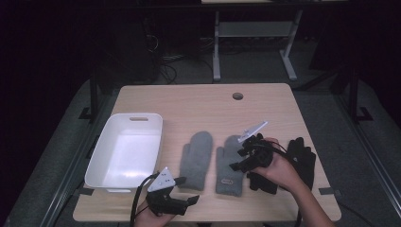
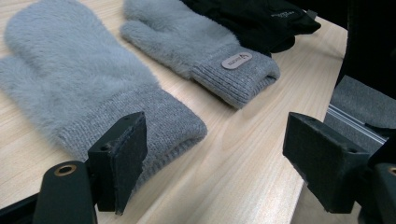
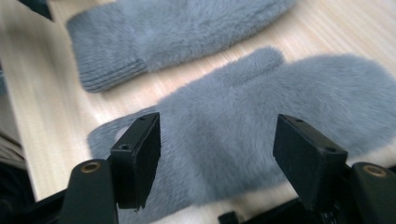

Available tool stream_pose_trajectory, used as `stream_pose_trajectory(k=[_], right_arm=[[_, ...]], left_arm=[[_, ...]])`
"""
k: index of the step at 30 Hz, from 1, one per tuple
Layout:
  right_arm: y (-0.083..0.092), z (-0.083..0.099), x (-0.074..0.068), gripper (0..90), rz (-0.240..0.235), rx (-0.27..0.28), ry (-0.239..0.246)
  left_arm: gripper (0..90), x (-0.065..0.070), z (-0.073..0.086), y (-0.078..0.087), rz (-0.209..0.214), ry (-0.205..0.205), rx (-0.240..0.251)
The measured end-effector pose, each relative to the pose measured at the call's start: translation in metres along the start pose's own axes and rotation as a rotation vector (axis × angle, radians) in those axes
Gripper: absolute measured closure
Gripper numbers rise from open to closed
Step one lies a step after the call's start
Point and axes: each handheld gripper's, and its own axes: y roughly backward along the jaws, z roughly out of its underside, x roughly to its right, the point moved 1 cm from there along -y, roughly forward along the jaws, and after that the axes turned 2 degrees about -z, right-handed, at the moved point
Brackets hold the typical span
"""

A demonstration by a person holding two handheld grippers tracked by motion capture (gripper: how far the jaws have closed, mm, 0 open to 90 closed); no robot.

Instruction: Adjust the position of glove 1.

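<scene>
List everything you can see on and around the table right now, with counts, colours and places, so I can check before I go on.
Grey mittens: 2, grey, side by side at mid-table; left mitten, right mitten with a small label on its cuff.
Black gloves: at least 1, black, near the table's right edge, partly behind the right hand; exact count unclear.
Bin: 1, white, without contents, on the table's left side.
Table: 1, light wood, with a round hole near the far edge.
Table frame: 1, white legs, on the floor beyond.
Left gripper: 1, black, at the near edge, jaws open toward the left mitten's cuff.
Right gripper: 1, black, above the right mitten, jaws open.
</scene>
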Motion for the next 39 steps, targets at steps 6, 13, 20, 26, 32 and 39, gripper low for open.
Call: stream_pose_trajectory(k=[6,13,20,26,32,39], right_arm=[[-0.023,-0.007,0.004,35.0,0.019,-0.071,0.022],[-0.046,-0.001,0.006,33.8,0.045,-0.143,0.057],[-0.048,0.0,0.005,28.2,0.039,-0.161,0.071],[-0.049,-0.001,0.006,31.9,0.044,-0.174,0.051],[-0.049,-0.002,0.006,40.2,0.057,-0.191,0.036],[-0.047,-0.003,0.01,52.8,0.054,-0.206,0.019]], left_arm=[[21.8,0.0,0.0,0.001,-0.001,0.005,0.004],[21.8,0.001,0.0,0.0,0.004,-0.001,0.005],[21.9,0.002,0.0,0.0,0.002,-0.002,0.001],[21.9,0.001,0.0,0.0,-0.007,-0.005,0.001],[21.9,0.002,0.0,0.0,-0.009,0.0,0.006],[22.0,0.003,0.0,0.001,-0.015,-0.003,0.006]])
